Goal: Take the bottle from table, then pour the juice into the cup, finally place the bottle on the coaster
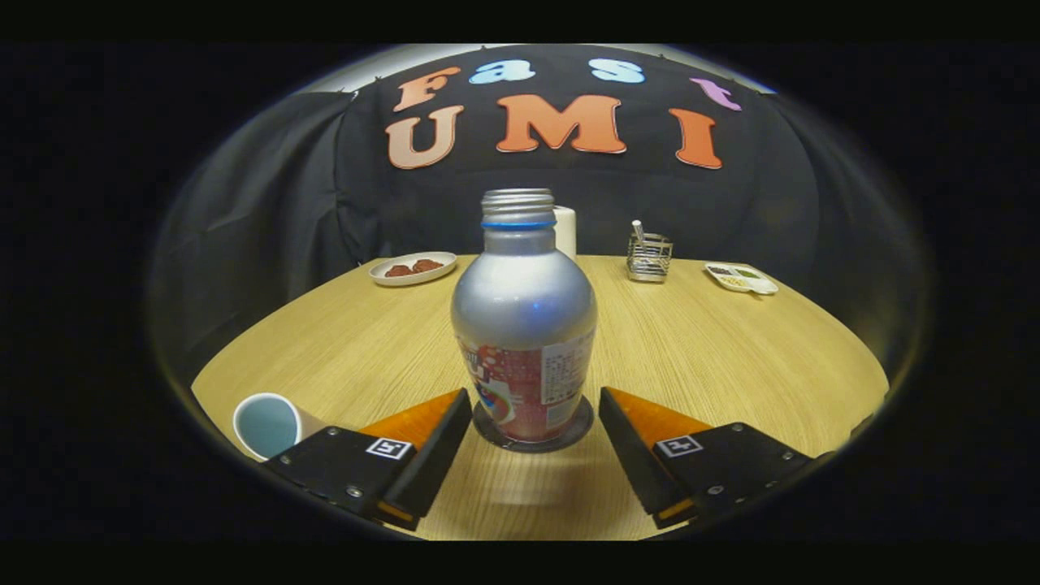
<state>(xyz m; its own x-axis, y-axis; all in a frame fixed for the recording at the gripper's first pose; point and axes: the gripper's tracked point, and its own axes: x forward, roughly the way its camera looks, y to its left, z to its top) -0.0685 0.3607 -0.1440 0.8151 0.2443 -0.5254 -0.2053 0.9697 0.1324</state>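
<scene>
While the gripper sits low over the table, its two fingers are spread wide and hold nothing. One finger lies at about eight o'clock from the bottle and the other at about four o'clock, each with a gap of bare wood between its tip and the bottle.

Standing upright just ahead of the fingers, the silver bottle has no cap, a blue ring under its threaded neck, and a red label around its lower half. It rests on a dark round coaster, whose rim shows around the base.

A white cup with a pale blue inside stands at about eight o'clock from the bottle, just beside the left finger.

Far across the table, a plate with reddish food is at eleven o'clock, a wire holder at one o'clock, and a small divided dish at two o'clock. A white cylinder peeks out directly behind the bottle's neck.
</scene>
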